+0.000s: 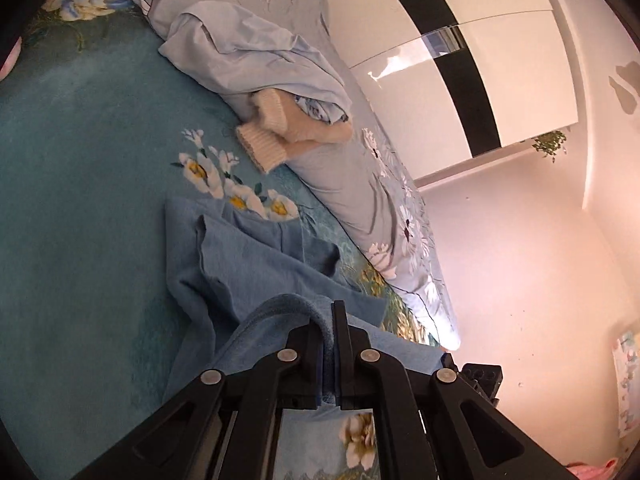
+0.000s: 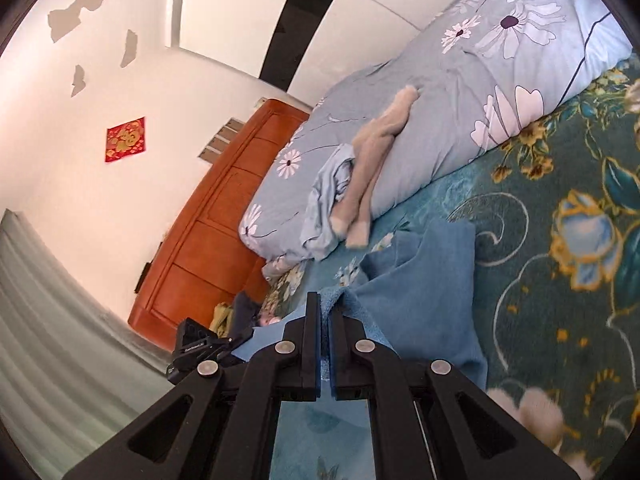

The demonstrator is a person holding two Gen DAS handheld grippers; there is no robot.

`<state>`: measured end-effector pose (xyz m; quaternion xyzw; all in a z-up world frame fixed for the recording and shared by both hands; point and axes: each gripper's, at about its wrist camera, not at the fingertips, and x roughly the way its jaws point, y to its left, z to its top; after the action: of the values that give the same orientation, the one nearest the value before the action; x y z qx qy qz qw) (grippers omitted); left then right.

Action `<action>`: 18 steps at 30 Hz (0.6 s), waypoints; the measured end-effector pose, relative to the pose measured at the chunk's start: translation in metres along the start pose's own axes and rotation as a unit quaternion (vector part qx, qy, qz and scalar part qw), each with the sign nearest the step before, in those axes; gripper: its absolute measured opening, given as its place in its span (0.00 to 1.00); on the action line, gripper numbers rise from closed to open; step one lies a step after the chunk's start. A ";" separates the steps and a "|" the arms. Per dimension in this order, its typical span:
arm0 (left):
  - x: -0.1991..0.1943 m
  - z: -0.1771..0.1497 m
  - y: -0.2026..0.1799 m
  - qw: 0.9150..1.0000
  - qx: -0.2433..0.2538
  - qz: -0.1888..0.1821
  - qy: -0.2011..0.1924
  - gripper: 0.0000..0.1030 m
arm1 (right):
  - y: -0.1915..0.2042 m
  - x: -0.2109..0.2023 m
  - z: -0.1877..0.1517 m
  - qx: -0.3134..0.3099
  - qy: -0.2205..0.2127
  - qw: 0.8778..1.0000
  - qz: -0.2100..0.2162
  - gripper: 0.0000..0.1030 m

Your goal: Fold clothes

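Note:
A blue garment [image 1: 248, 264] lies partly lifted off the teal flowered bedspread [image 1: 80, 200]. My left gripper [image 1: 329, 320] is shut on a rolled blue edge of it, which bulges over the fingertips. In the right wrist view the same blue garment [image 2: 424, 292] hangs from my right gripper [image 2: 325, 312], shut on another edge of the cloth. The other gripper's camera block [image 2: 196, 346] shows low at the left of that view, and a matching black block [image 1: 482, 378] shows at the right in the left wrist view.
A rolled pale-blue flowered quilt [image 1: 360, 184] runs along the bed's far side, with a cream knit sweater [image 1: 276, 136] and a light-blue cloth [image 1: 248, 52] on it. A wooden headboard [image 2: 216, 224], white walls and a wardrobe stand beyond. Something pale [image 2: 540, 412] lies low right.

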<state>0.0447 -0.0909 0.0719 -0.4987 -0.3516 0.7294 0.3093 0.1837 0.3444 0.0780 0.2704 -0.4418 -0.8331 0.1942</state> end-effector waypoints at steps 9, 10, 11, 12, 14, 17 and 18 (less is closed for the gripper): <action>0.078 0.038 0.056 0.995 -0.074 0.058 0.013 0.05 | -0.051 0.071 0.034 0.031 0.038 0.994 -0.102 0.02; 0.081 0.039 0.058 0.995 -0.077 0.056 0.013 0.05 | -0.055 0.074 0.035 0.034 0.040 0.993 -0.108 0.03; 0.083 0.040 0.061 0.995 -0.081 0.054 0.014 0.05 | -0.058 0.076 0.036 0.038 0.041 0.992 -0.111 0.03; 0.085 0.040 0.062 0.995 -0.087 0.048 0.013 0.05 | -0.061 0.078 0.037 0.044 0.042 0.992 -0.113 0.04; 0.084 0.042 0.065 0.994 -0.102 0.025 0.008 0.14 | -0.064 0.078 0.038 0.050 0.040 0.992 -0.111 0.05; 0.075 0.044 0.070 0.991 -0.132 -0.016 -0.023 0.40 | -0.066 0.075 0.041 0.065 0.026 0.993 -0.099 0.05; 0.071 0.045 0.072 0.989 -0.143 -0.030 -0.039 0.43 | -0.067 0.074 0.041 0.071 0.021 0.993 -0.095 0.05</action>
<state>-0.0270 -0.0840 -0.0119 -0.4985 -0.4783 0.6811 0.2426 0.0946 0.3646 0.0201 0.3417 -0.4679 -0.8084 0.1041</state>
